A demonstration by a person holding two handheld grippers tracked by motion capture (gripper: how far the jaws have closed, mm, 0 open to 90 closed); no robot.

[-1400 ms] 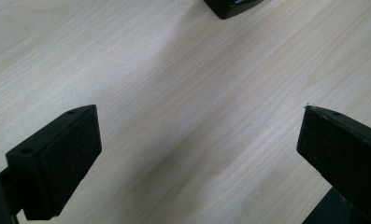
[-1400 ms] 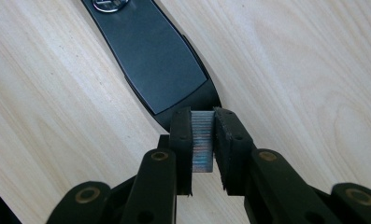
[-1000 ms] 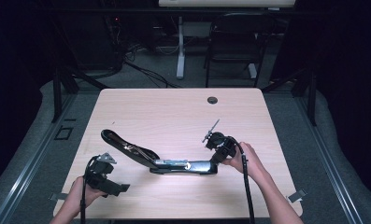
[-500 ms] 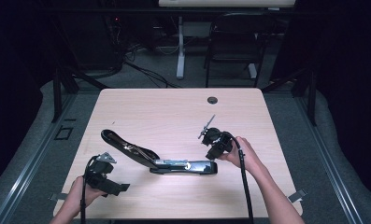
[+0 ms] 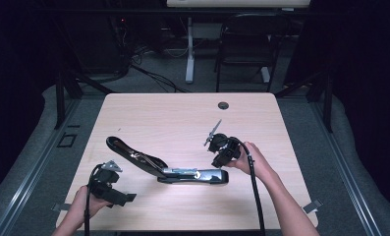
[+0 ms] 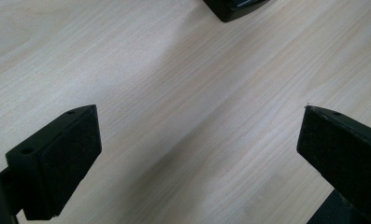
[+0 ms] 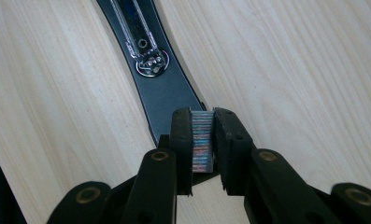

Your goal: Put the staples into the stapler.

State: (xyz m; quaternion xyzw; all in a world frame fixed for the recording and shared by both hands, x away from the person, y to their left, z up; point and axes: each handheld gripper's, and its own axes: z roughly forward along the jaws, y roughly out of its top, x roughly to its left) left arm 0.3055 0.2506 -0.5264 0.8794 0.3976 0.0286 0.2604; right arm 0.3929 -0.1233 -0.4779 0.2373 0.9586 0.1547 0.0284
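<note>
1. Where the left hand [image 5: 82, 206] rests at the near left corner of the surface [image 5: 182, 113], the left tongs [image 5: 115, 192] stand spread wide — in the left gripper view only bare wood lies between the two black pads [image 6: 71, 154].
2. Opened stapler [image 5: 170, 169]: it lies on the surface between the two hands, its dark upper arm [image 5: 133, 156] swung back toward the left and its base [image 5: 197, 176] stretching toward the right.
3. Right tongs [image 5: 221, 152]: held by the right hand [image 5: 251, 160], just above the right end of the base.
4. Right gripper view — the tongs [image 7: 203, 140] are pressed onto a strip of staples [image 7: 203, 142], directly over the stapler's black channel [image 7: 150, 60].
</note>
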